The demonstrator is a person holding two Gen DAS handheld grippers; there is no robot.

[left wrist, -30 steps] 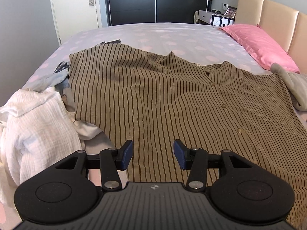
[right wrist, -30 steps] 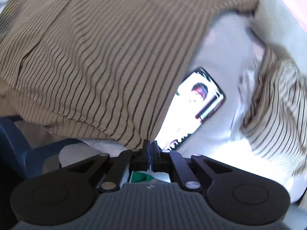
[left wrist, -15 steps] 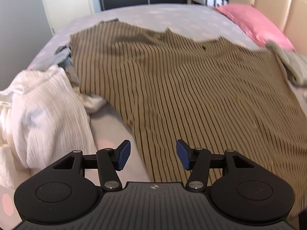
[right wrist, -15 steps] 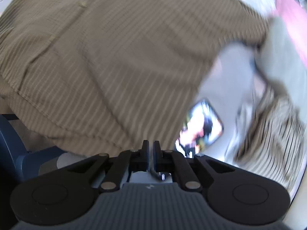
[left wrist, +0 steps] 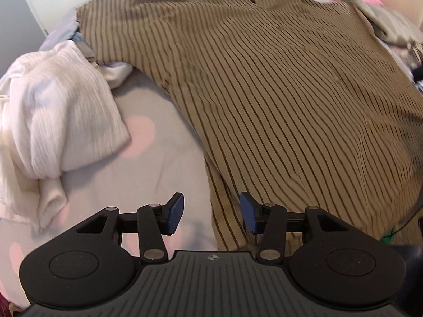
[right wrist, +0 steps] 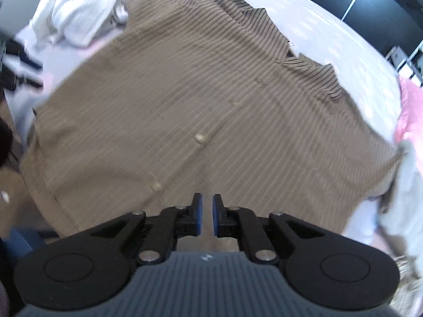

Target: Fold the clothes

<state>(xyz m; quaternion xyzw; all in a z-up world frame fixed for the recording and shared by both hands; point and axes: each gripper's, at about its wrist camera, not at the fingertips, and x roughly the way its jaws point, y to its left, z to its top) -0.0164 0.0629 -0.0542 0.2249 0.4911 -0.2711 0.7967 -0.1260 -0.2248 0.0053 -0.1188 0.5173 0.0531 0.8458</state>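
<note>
A brown shirt with thin dark stripes (left wrist: 277, 92) lies spread flat and buttoned on the bed, collar at the far side. My left gripper (left wrist: 211, 214) hovers over the shirt's near left edge, where cloth meets the sheet. Its jaws are closing a little and the pads press on nothing. In the right wrist view the same shirt (right wrist: 211, 92) fills the frame. My right gripper (right wrist: 207, 215) hangs above the lower button row, right of it. Its jaws are opening, with a narrow gap and nothing between the blue pads.
A crumpled white garment (left wrist: 53, 111) lies on the grey sheet with pink dots (left wrist: 158, 171), left of the shirt. A grey garment (left wrist: 391, 23) and a pink pillow (right wrist: 409, 111) sit at the shirt's right. A dark wardrobe (right wrist: 370, 8) stands beyond the bed.
My left gripper came down and nearer to the shirt's left edge. My right gripper left the hem beside a lit phone, rose over the shirt's front and parted its pads slightly.
</note>
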